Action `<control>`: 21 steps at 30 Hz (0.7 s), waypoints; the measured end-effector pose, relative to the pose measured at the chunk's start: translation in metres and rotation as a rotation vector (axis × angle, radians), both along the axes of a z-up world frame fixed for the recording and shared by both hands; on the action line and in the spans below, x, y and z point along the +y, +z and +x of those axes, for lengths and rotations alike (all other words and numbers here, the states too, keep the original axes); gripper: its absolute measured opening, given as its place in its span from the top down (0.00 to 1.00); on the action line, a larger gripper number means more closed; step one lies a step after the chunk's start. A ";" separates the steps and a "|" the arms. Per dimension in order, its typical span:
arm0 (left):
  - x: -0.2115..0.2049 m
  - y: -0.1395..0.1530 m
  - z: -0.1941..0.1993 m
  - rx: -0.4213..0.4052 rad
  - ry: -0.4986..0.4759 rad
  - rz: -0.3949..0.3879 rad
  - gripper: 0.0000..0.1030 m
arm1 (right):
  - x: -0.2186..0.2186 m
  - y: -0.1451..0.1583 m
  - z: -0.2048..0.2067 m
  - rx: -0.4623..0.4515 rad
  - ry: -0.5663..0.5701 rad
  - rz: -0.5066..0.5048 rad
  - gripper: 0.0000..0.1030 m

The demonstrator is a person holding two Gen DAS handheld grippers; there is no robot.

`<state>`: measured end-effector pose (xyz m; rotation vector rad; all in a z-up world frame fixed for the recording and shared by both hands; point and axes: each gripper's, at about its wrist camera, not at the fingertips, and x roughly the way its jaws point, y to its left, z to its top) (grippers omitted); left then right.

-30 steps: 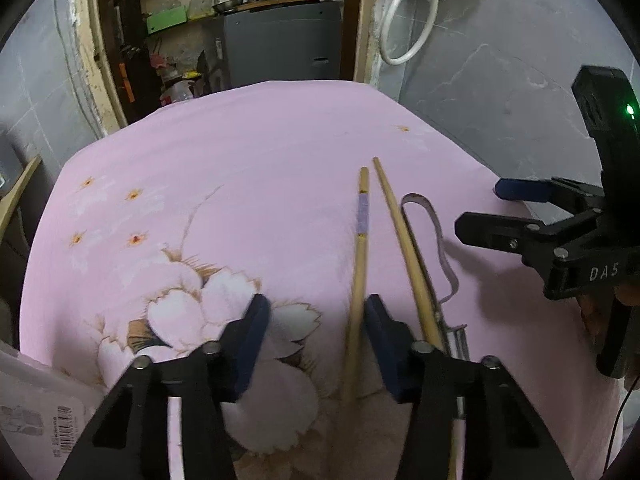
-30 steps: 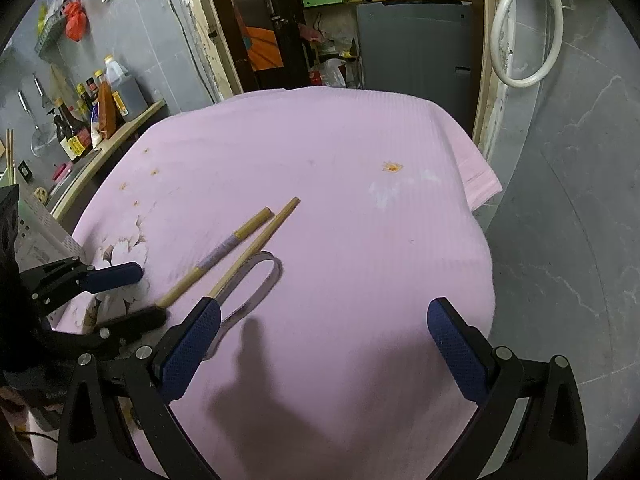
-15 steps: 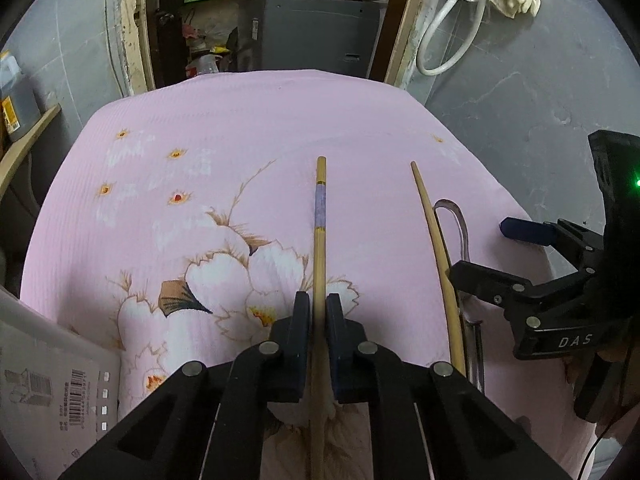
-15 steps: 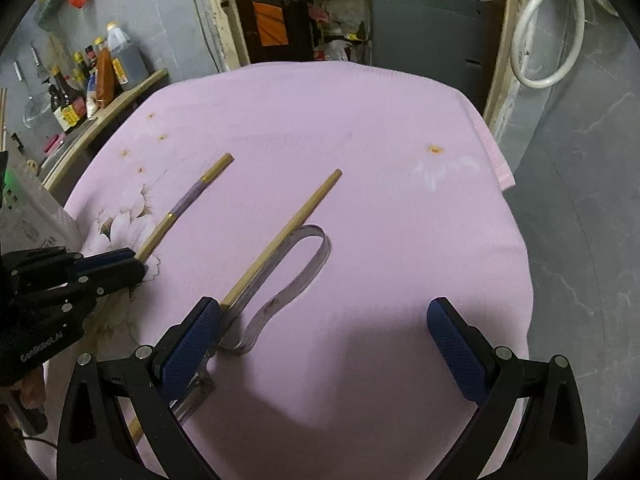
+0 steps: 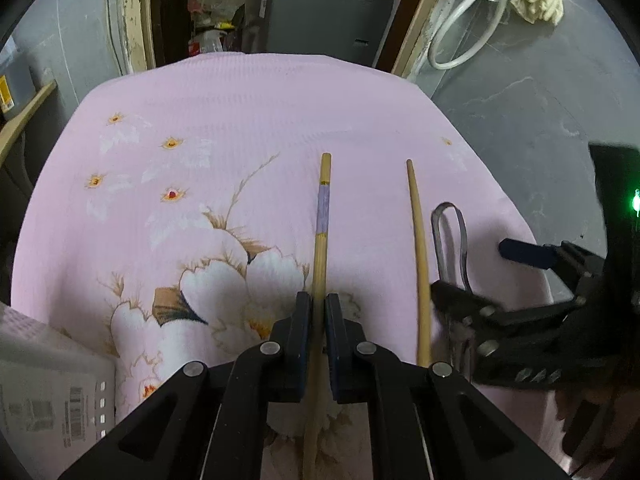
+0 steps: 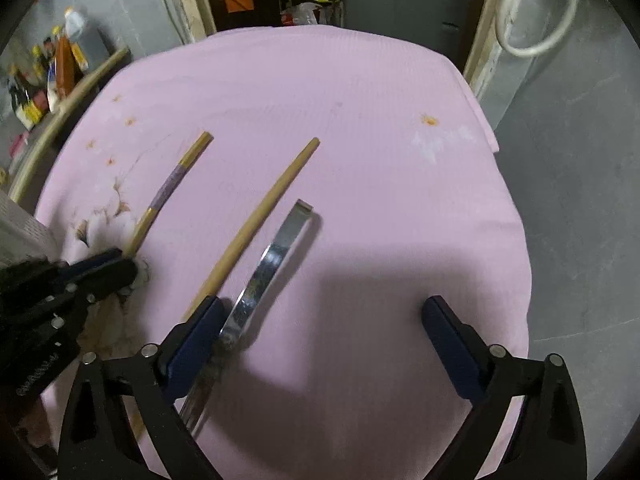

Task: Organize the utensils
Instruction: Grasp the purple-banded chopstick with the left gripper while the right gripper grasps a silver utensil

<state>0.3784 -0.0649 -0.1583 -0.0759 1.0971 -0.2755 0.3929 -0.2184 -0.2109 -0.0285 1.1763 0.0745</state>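
**Two tools over chopsticks on a pink cloth**

The left tool [image 5: 319,312] is clamped on the banded chopstick [image 5: 322,216], which lies along the flowered cloth [image 5: 240,112] covering the counter. To the right of this chopstick, apart from it, lies the plain chopstick [image 5: 418,240], and just beyond that a metal utensil [image 6: 272,260] with a looped handle. The right tool [image 6: 320,340] is wide and closing; the utensil lies just inside its left pad, untouched by the right one.

- We see a table under a pink floral cloth [image 5: 248,112].
- On it lie a purple-banded chopstick [image 5: 323,216], a plain chopstick [image 5: 418,240] just beside it — and metal tongs [image 6: 276,256] alongside.
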 end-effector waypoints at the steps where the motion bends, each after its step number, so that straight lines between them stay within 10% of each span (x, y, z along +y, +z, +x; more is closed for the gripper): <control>1: 0.001 -0.001 0.001 0.007 0.004 -0.009 0.93 | 0.002 0.000 0.000 -0.010 0.002 -0.005 0.09; 11: 0.001 -0.001 -0.003 0.056 -0.006 -0.030 0.93 | 0.004 0.012 -0.013 -0.026 0.042 0.038 0.67; 21: -0.016 0.002 0.013 0.129 -0.075 0.038 0.93 | -0.016 0.013 0.007 0.019 0.013 0.207 0.81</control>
